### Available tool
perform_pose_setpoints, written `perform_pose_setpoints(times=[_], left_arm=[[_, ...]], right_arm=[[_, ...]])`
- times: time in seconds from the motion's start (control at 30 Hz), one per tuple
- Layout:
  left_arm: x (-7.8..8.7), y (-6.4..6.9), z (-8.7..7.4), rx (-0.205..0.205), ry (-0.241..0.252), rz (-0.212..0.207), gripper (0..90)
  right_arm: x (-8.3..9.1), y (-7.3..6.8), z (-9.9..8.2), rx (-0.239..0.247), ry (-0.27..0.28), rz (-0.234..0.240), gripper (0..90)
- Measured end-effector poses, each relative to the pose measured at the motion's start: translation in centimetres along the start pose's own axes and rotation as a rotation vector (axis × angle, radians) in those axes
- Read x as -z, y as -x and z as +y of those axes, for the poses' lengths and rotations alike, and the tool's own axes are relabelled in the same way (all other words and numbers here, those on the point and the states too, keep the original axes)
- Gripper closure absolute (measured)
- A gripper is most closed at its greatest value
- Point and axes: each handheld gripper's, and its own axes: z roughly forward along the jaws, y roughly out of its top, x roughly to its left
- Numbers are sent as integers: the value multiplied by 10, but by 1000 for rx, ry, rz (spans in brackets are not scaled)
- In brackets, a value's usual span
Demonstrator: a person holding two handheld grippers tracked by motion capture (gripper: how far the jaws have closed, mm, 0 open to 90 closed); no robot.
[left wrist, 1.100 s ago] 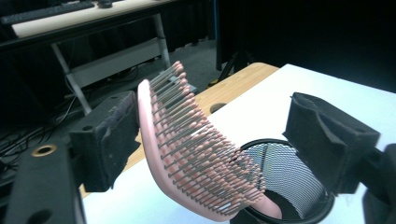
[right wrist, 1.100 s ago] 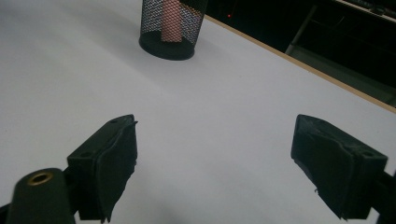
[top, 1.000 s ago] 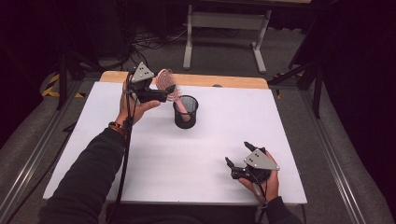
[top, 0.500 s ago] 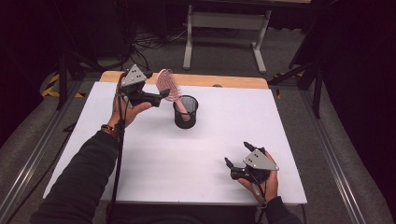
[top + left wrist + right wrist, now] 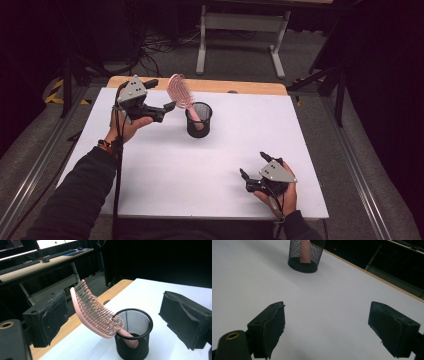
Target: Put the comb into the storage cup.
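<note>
- The pink hairbrush (image 5: 181,93) stands handle-down in the black mesh cup (image 5: 198,120), its bristled head leaning out over the rim toward the table's far left.
- The left gripper (image 5: 165,108) hovers just beside the brush head, jaws spread wide, having just opened further; in the left gripper view the brush (image 5: 96,311) sits between the pads but touches neither.
- The right gripper (image 5: 252,170) rests low near the front right of the table, well apart from the cup, jaws spread and holding nothing.
- From the right gripper view, the cup (image 5: 305,256) stands far off, the pink handle showing through its mesh.
- Textures now: the brush is smooth pink plastic, curved like a shallow arc, with rows of thin bristles tipped in pink.
- The cup is round, fine wire mesh with a solid rim and base.
- The jaw pads look like rough black foam, frayed at the edges.
- The table (image 5: 165,180) is flat matte white, with a pale wooden strip (image 5: 250,88) along its far side.
</note>
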Motion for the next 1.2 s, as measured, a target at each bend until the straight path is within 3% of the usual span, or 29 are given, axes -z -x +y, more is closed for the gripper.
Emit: perform_pose_setpoints(times=[0.17, 0.37, 0.87, 1.2], left_arm=[[7, 4, 1, -23, 7, -8, 82], [18, 13, 5, -81, 1, -36, 77], [40, 34, 5, -137, 20, -81, 71], [47, 48, -3, -182, 5, -116, 70]], right_arm=[[0, 0, 0, 3, 1, -2, 148], [0, 1, 1, -4, 6, 0, 148], [-1, -5, 6, 27, 14, 7, 156], [-2, -7, 6, 35, 8, 14, 157]])
